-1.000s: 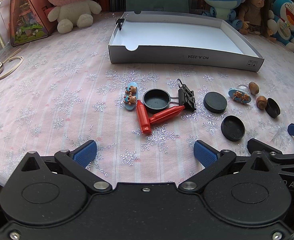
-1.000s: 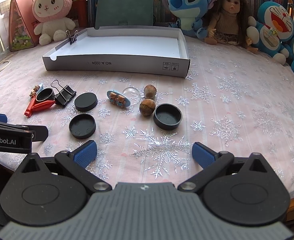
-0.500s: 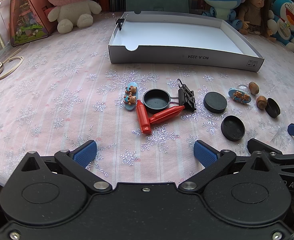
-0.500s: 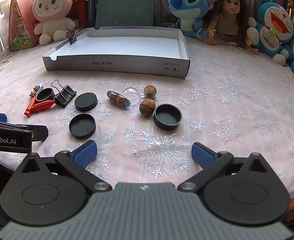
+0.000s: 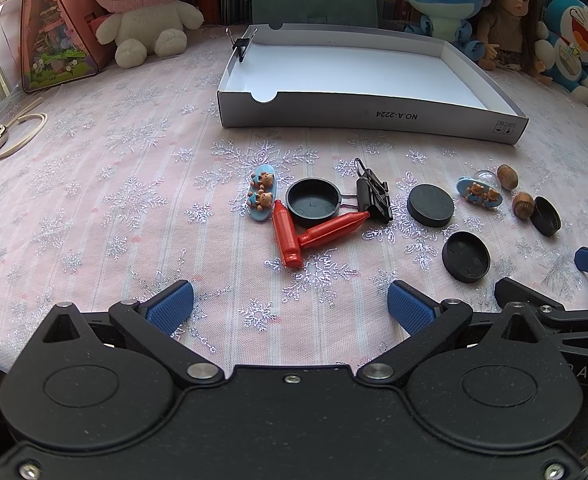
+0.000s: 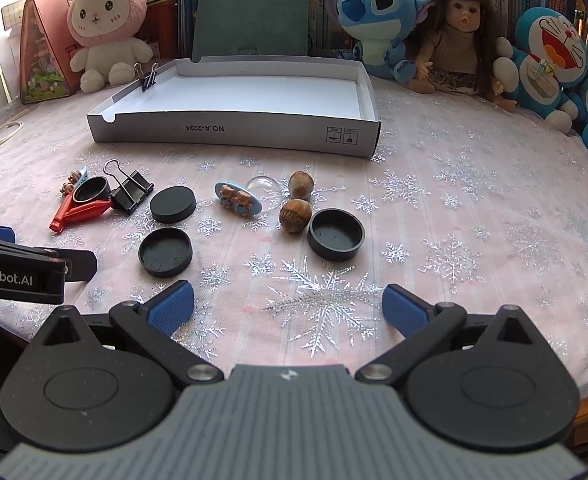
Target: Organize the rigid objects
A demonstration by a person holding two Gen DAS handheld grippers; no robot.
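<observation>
The left gripper [image 5: 290, 306] sits at the bottom of its view with its blue fingertips spread wide and nothing between them; the right gripper [image 6: 288, 304] is the same in its own view, wide apart and empty. Both hang low over the pink tablecloth with silver snowflakes [image 5: 106, 200]. In the upper middle of the left view lies the shallow white cardboard box [image 5: 370, 116], with a small black binder clip [image 5: 240, 46] standing on its left wall. Below the box, in the middle of the frame, the small things lie in a loose row: a blue oval hair clip with two brown bears [image 5: 261, 197], two red plastic crayon-shaped pieces [image 5: 314, 232] that touch each other, a black round cap with its hollow side up [image 5: 313, 202], and a big black binder clip [image 5: 372, 198] just beside it. To the right come a flat black disc [image 5: 430, 205], another open black cap [image 5: 466, 256], a second bear clip [image 5: 479, 193], two brown acorns [image 5: 523, 205] and one more black cap [image 5: 546, 216] near the right edge.
</observation>
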